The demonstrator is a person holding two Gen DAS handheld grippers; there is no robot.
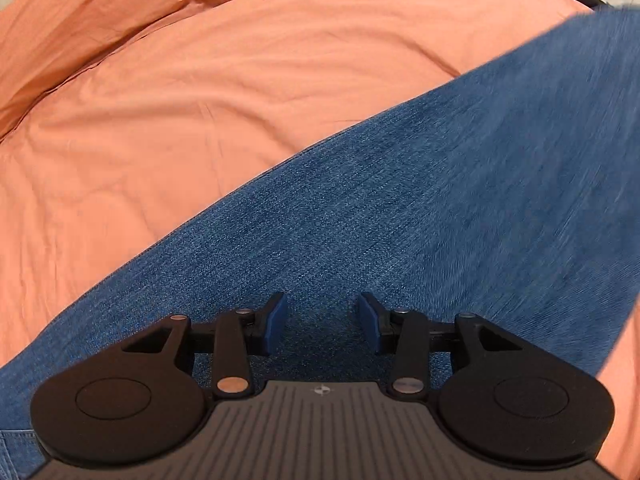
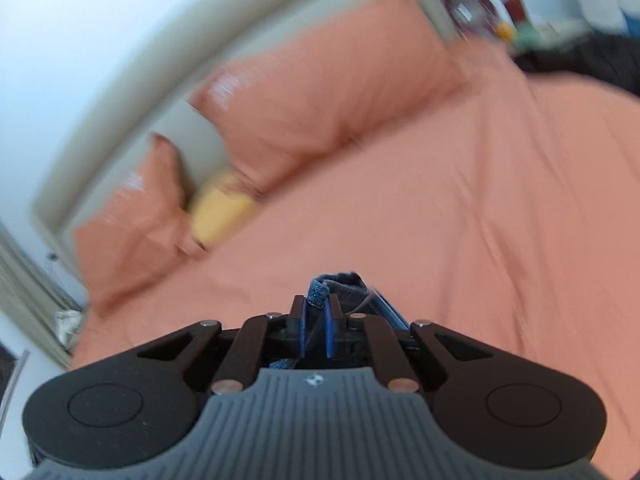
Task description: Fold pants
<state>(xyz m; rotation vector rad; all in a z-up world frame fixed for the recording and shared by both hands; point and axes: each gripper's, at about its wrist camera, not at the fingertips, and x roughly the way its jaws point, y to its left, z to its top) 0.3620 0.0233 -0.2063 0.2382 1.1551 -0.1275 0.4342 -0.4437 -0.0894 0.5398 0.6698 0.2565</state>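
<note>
The right gripper [image 2: 316, 330] has its blue fingers [image 2: 329, 334] pressed almost together, and a thick folded edge of the pants [image 2: 320, 292] is pinched between them. The denim sticks up past the fingertips, and a paler inner side of the cloth shows just behind the fold. This gripper is lifted above the bed [image 2: 460, 240], and its whole view is blurred.

The left gripper [image 1: 323, 322] has its fingers [image 1: 276, 322] spread apart, with nothing between them. They hang over the pants [image 1: 400, 200] and point steeply down at the cloth; I cannot tell if the tips touch it.

The pants are blue denim with a fine, speckled weave. In the left wrist view they lie as one broad, smooth band across the bed, running from the near left corner of the picture up to the far right. A stitched seam shows at the bottom left edge.

The bed has a salmon-orange cover with soft wrinkles. At its head end lie two pillows [image 2: 320, 92] of the same colour, with a yellow cushion [image 2: 220, 212] between them, against a pale headboard [image 2: 132, 92].
</note>
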